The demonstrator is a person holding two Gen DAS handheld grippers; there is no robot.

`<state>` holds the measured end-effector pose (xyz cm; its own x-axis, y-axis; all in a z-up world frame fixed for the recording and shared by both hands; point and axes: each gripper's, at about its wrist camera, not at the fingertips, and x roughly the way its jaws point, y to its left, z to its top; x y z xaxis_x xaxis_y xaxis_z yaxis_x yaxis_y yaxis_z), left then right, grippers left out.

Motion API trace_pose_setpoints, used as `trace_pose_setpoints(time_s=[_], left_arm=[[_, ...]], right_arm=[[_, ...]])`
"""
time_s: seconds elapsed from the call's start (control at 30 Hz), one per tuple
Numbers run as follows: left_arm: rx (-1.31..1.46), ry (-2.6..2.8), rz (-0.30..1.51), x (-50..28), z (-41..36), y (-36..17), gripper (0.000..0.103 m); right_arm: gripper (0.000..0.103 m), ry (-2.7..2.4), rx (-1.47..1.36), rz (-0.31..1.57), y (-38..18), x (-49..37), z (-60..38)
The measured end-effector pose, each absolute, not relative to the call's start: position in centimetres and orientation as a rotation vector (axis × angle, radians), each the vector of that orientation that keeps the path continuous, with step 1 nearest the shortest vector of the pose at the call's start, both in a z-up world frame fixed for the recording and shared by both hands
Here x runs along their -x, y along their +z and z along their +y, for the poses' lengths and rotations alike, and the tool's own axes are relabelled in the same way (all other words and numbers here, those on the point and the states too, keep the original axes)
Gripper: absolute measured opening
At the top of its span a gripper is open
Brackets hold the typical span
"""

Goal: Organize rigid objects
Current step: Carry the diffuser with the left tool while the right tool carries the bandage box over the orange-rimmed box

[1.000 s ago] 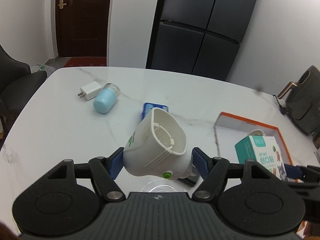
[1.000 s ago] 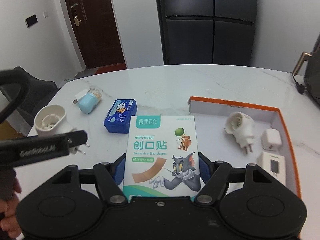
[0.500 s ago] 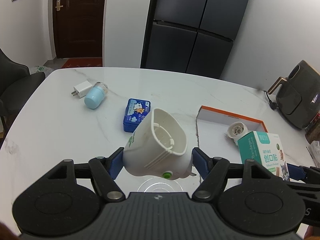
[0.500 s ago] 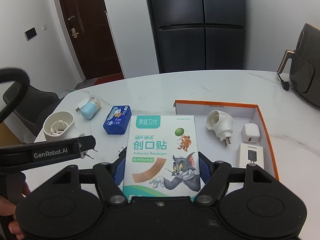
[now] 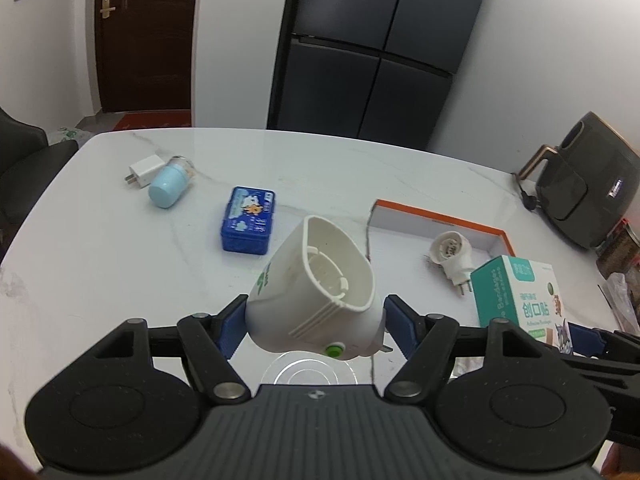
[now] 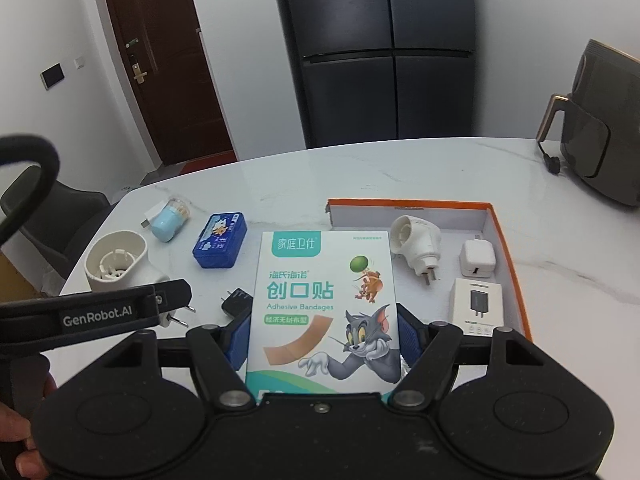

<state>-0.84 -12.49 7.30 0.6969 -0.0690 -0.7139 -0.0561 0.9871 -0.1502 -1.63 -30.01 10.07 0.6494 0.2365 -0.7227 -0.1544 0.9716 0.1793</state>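
Left gripper [image 5: 314, 322] clamped on a white plug-in device [image 5: 316, 296], blue pads pressing its two sides; the device is held above the white table [image 5: 100, 272], open mouth tilted up and to the far side, green button facing the camera. In the right wrist view the same device [image 6: 116, 262] appears at near left, its prongs pointing right below the gripper finger.

Right gripper [image 6: 322, 340] closed on a bandage box [image 6: 324, 312], printed face up, held over the table just left of the orange-rimmed tray [image 6: 508, 240]. In the left wrist view the box [image 5: 518, 300] sits at the right, near the tray's [image 5: 436, 222] near edge.

Inside the tray: a second white plug-in [image 6: 416, 246] at far left, prongs toward the camera; a small white charger [image 6: 476, 258] to its right; a white charger carton [image 6: 476, 308] nearer.

On the table left of the tray: a blue tin [image 6: 220, 246] in the middle; further left, a pale blue toothpick jar [image 6: 170, 220] on its side, touching or just beside a white adapter [image 5: 144, 170]. A small black object [image 6: 238, 302], possibly a charger, lies near the right gripper's left finger, partly hidden
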Motion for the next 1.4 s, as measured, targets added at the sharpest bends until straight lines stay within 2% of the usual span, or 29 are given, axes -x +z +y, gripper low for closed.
trace_pose_setpoints(time_s=[1.4], left_arm=[[0.122,-0.145,0.852,0.9,-19.2,5.6,0.073]], right_arm=[[0.084,0.095,-0.158,0.857,9.0,3.7,-36.3]])
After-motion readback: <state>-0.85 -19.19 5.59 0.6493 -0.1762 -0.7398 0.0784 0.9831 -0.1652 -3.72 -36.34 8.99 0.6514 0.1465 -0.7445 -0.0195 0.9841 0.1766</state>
